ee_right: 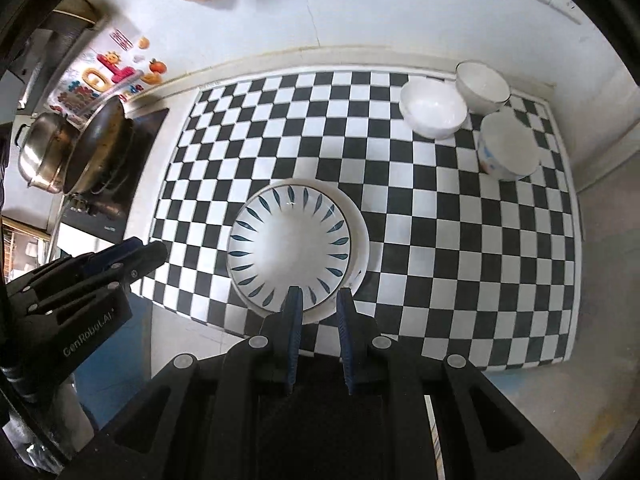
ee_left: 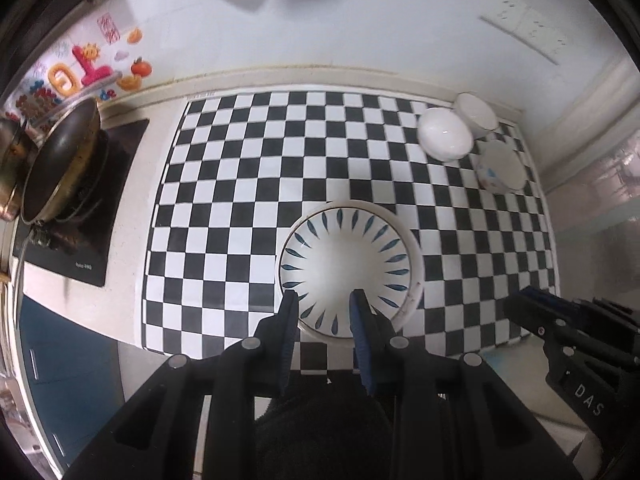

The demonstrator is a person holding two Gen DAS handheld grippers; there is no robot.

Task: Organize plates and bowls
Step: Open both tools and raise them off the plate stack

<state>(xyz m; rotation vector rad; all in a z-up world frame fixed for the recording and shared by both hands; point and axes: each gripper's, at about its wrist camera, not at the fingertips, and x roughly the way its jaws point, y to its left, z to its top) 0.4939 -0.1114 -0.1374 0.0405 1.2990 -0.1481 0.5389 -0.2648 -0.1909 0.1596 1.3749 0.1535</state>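
A plate with blue leaf marks (ee_left: 348, 264) (ee_right: 288, 244) lies on a plain white plate (ee_right: 362, 236) near the front of the checkered mat (ee_left: 240, 184). Three bowls cluster at the mat's far right corner: a plain white bowl (ee_right: 434, 108), a dark-rimmed white bowl (ee_right: 482, 84) and a blue-patterned bowl (ee_right: 508, 146). My left gripper (ee_left: 324, 300) hovers high over the plates' near edge, jaws drawn in and empty. My right gripper (ee_right: 318, 294) hangs beside it at a similar height, also drawn in and empty. Each shows in the other's view, the left gripper (ee_right: 146, 246) and the right gripper (ee_left: 524, 300).
A dark wok (ee_left: 60, 160) and a steel pot (ee_right: 40, 152) sit on the stove at the left. A white wall with stickers and sockets runs behind the counter. The counter's front edge lies just below the plates.
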